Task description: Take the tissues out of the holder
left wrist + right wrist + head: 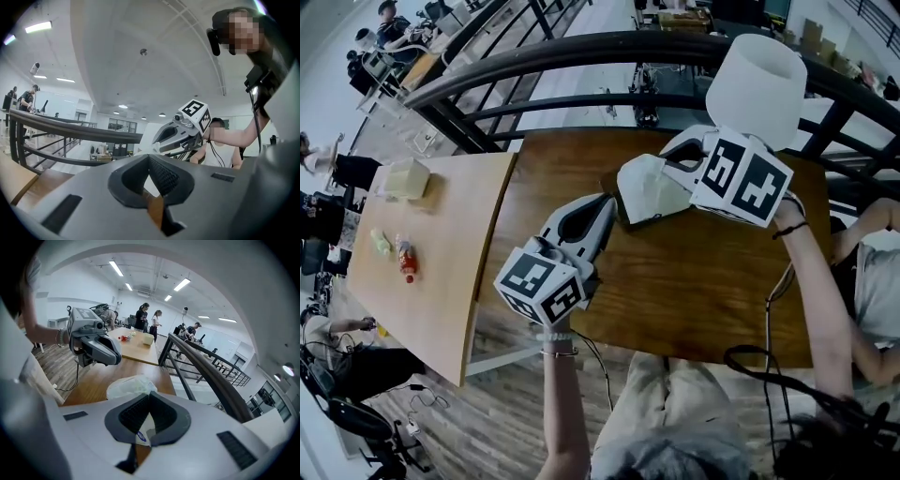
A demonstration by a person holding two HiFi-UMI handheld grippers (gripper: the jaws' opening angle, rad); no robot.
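Fingers (pixel 133 416) of the right gripper (pixel 149 399) are clamped on a corner of the tissue pack (pixel 649 187) over the brown surface (pixel 694 281). Left gripper (pixel 611 201) has its fingers pressed together, tips just beside the pack's near edge.

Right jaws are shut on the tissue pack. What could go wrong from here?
1. The right gripper pinches only a thin edge of the tissue pack, so the wrapper could tear or slip out as it is pulled.
2. The lamp shade looks close behind that gripper. A high lift may knock it.
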